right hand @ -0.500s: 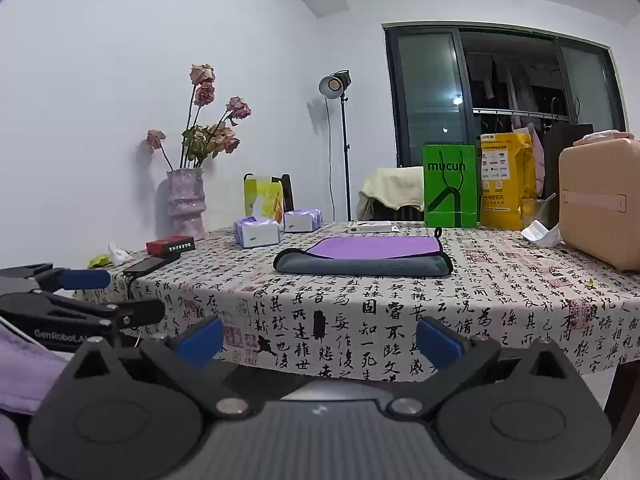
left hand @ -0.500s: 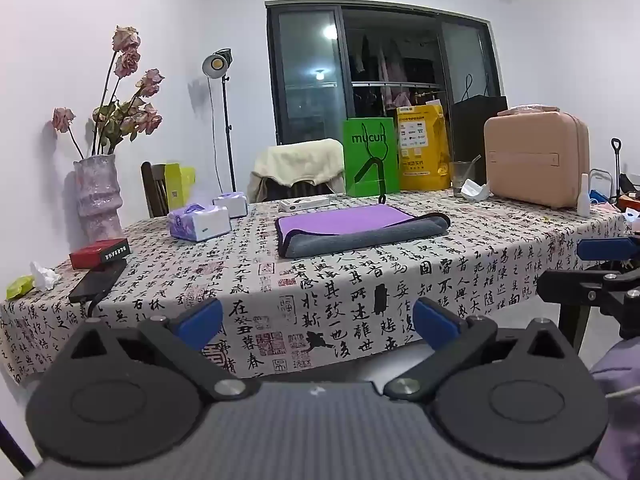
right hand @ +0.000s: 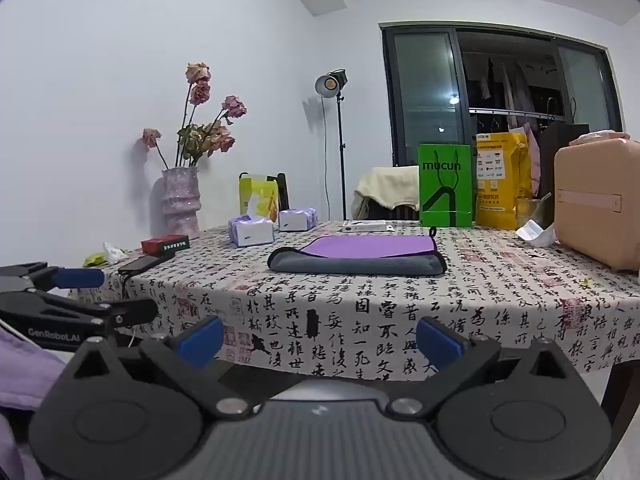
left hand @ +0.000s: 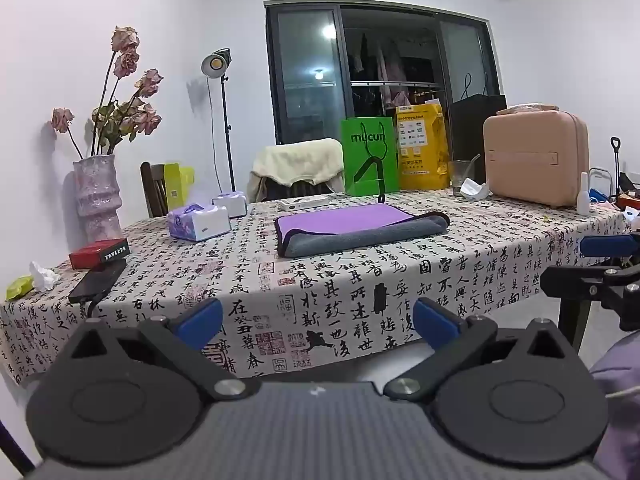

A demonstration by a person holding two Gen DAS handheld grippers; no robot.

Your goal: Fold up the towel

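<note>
A purple and grey towel (left hand: pixel 360 226) lies folded flat in the middle of the table, grey fold toward me; it also shows in the right wrist view (right hand: pixel 360 256). My left gripper (left hand: pixel 318 322) is open and empty, held below and in front of the table's near edge. My right gripper (right hand: pixel 318 340) is open and empty too, at the same height, well short of the towel. Each gripper shows at the side of the other's view: the right one (left hand: pixel 600 264) and the left one (right hand: pixel 72 296).
The table (left hand: pixel 400 280) has a calligraphy-print cloth. On it: tissue boxes (left hand: pixel 199 222), a red box (left hand: pixel 99 253), a black phone (left hand: pixel 96 286), a vase of dried roses (left hand: pixel 97 196), green bag (left hand: pixel 370 162), yellow bag (left hand: pixel 422 146), pink case (left hand: pixel 536 160), a glass (left hand: pixel 460 174).
Both grippers have dropped slightly and stayed open. The towel has not moved.
</note>
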